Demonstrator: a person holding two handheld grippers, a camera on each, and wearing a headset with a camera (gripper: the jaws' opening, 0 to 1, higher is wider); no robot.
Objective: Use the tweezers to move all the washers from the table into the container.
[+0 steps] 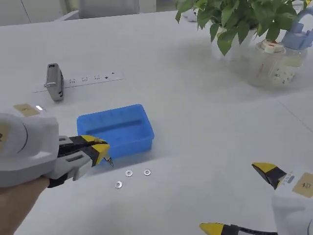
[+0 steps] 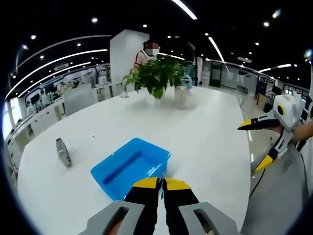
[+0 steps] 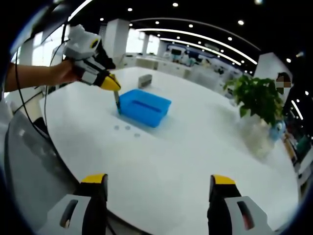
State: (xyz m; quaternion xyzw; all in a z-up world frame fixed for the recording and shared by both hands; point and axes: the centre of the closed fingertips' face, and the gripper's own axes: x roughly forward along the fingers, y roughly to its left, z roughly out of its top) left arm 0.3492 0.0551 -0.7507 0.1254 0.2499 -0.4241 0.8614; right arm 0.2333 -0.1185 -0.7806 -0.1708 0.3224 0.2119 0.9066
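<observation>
The blue container (image 1: 122,142) sits just ahead of the left gripper (image 1: 100,149), which is clamped on the tweezers (image 1: 109,161); the right gripper (image 1: 230,198) hangs open, well apart. Three washers (image 1: 128,173) lie just beside the tweezer tips, so pickup looks next: lower and pinch one.

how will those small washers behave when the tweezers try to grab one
Probably light and stiff: the washers look like thin metal rings. Lying flat on the smooth table, they'd likely slide before lifting; the tweezers may need an edge.
</observation>
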